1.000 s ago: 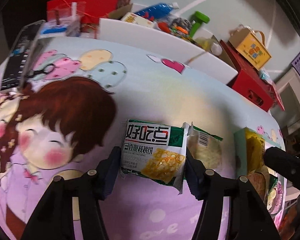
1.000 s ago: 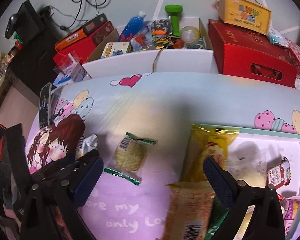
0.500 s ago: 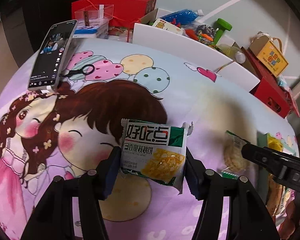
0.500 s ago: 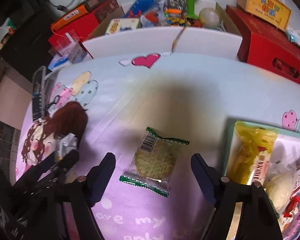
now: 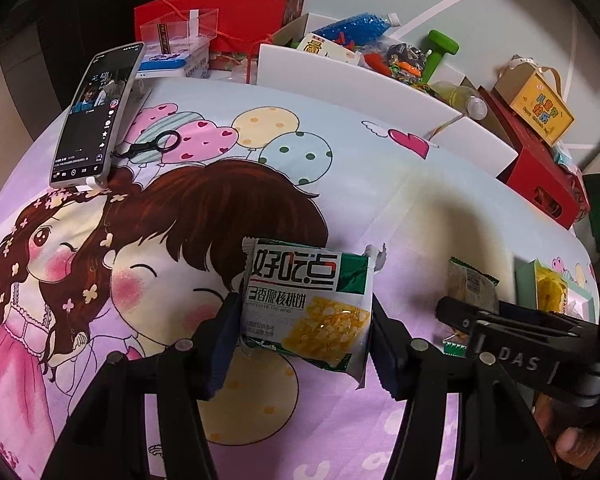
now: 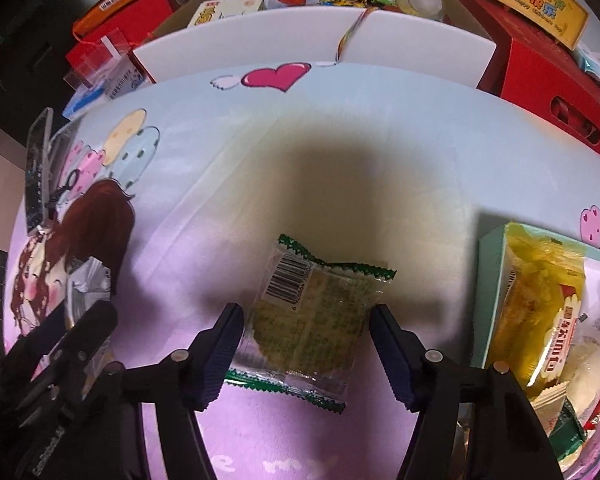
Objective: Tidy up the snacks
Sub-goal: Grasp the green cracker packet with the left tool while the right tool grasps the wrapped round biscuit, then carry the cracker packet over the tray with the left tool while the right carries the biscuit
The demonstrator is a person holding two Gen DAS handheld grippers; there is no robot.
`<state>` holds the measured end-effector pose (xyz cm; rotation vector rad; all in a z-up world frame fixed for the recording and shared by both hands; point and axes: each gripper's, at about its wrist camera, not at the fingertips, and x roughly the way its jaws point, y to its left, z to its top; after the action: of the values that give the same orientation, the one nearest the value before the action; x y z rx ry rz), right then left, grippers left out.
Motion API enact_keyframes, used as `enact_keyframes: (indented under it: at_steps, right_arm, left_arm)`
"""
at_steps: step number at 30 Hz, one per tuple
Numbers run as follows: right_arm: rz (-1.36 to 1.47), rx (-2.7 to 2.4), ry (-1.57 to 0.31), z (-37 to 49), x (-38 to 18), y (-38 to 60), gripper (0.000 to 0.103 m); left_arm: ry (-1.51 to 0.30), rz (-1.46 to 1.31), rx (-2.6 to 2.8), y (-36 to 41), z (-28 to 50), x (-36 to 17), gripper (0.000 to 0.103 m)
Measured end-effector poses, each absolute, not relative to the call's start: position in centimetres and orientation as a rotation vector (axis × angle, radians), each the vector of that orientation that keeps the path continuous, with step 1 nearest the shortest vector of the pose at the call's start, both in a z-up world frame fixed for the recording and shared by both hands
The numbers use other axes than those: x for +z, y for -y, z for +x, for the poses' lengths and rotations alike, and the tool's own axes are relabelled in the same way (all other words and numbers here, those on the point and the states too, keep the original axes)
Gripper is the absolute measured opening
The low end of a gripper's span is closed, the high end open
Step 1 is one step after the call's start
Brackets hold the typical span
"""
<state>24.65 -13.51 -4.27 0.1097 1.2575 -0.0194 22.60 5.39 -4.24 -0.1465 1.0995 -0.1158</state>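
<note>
The left gripper (image 5: 302, 326) has its jaws clenched on the walnut-biscuit packet (image 5: 306, 306), held above the cartoon-print surface (image 5: 260, 128); the right gripper's (image 6: 306, 354) jaws are closing around the clear cookie packet (image 6: 312, 320) lying flat, not yet pressing; best to squeeze gently at mid-packet, lift level, then carry toward the snack tray (image 6: 490, 292) at three o'clock.

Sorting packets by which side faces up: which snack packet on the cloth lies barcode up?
The clear green-edged biscuit packet between the closing right gripper; the left gripper holds its packet label up.
</note>
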Motion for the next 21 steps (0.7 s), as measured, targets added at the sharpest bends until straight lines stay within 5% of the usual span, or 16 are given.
enact_keyframes:
  at_steps: [9,16,21]
  right_arm:
    - [0.045,-0.061,-1.236,24.7,-4.8,12.4,0.069]
    - [0.022,-0.073,-1.208,23.6,-4.5,11.4,0.053]
    - [0.048,-0.05,-1.176,22.2,-3.6,11.7,0.053]
  left_arm:
    - [-1.111,-0.144,-0.115,-5.5,22.6,-4.3,0.061]
    - [-1.109,-0.132,-0.144,-4.7,22.0,-3.9,0.061]
    - [-1.099,-0.12,-0.148,-4.4,21.5,-3.3,0.061]
